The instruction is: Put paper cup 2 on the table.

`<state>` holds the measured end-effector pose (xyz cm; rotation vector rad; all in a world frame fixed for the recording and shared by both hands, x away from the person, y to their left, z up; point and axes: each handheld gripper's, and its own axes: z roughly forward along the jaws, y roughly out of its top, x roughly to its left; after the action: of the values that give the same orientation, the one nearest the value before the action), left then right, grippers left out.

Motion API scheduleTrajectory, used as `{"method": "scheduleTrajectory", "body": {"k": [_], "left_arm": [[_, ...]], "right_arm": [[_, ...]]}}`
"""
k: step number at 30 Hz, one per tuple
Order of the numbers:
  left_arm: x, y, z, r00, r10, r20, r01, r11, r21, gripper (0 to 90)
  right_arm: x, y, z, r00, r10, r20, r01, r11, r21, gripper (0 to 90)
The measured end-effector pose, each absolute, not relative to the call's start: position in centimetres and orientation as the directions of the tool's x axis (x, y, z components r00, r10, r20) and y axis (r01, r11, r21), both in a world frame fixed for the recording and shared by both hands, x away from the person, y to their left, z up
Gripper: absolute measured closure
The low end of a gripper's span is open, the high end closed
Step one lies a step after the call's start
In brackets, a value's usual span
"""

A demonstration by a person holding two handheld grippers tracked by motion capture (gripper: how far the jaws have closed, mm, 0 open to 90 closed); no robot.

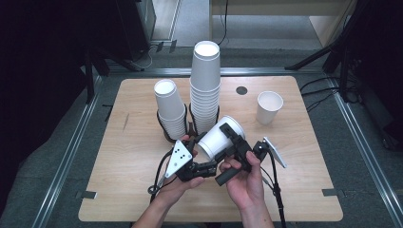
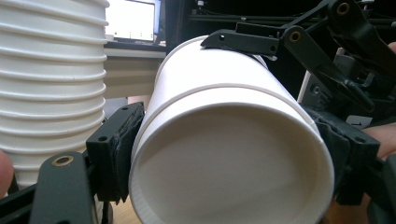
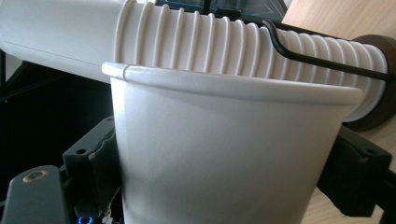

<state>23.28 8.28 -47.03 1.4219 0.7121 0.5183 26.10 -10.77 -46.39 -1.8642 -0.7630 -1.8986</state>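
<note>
A white paper cup point(image 1: 219, 137) hangs tilted above the near middle of the table, between both grippers. My left gripper point(image 1: 200, 145) has its pads point(image 2: 119, 149) against the cup's base end point(image 2: 233, 154), whose recessed bottom faces that camera. My right gripper point(image 1: 234, 135) closes on the cup's wall just under the rim point(image 3: 224, 154), one black pad point(image 3: 100, 161) on each side. In the left gripper view the right gripper's fingers point(image 2: 243, 41) lie on the cup's far end.
Two stacks of white cups stand in black wire holders behind the held cup, a tall stack point(image 1: 205, 88) and a shorter stack point(image 1: 169, 110). A single upright cup point(image 1: 269, 107) stands at the right. A dark grommet point(image 1: 241, 90) marks the wooden table point(image 1: 138, 190).
</note>
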Motion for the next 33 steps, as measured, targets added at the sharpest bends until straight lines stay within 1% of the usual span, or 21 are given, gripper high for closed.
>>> {"method": "scheduleTrajectory", "body": {"k": [2, 7, 11, 18, 28, 33], "left_arm": [[23.3, 8.4, -46.9, 0.692, 0.709, -0.136, 0.093, 0.099, 0.991, 19.6], [23.4, 8.9, -46.6, 0.695, 0.701, -0.160, 0.109, 0.118, 0.987, 14.1], [23.5, 9.2, -46.5, 0.690, 0.703, -0.175, 0.116, 0.131, 0.985, 11.9], [23.5, 9.2, -46.4, 0.702, 0.689, -0.182, 0.128, 0.129, 0.983, 10.5], [23.7, 9.5, -46.4, 0.696, 0.687, -0.209, 0.156, 0.139, 0.978, 9.6], [23.8, 9.8, -46.4, 0.692, 0.689, -0.214, 0.157, 0.146, 0.977, 9.6]], "right_arm": [[26.1, -10.7, -46.3, -0.067, 0.114, 0.991, 0.600, -0.789, 0.132, 13.2], [26.2, -10.8, -46.3, -0.097, 0.131, 0.987, 0.580, -0.798, 0.163, 13.2], [26.3, -10.9, -46.1, -0.119, 0.151, 0.981, 0.560, -0.806, 0.192, 13.2], [26.8, -11.3, -46.0, -0.142, 0.190, 0.971, 0.520, -0.821, 0.236, 13.2], [27.4, -12.0, -45.4, -0.184, 0.300, 0.936, 0.458, -0.816, 0.352, 13.1], [27.6, -12.5, -45.3, -0.196, 0.339, 0.920, 0.429, -0.814, 0.392, 13.1]]}}
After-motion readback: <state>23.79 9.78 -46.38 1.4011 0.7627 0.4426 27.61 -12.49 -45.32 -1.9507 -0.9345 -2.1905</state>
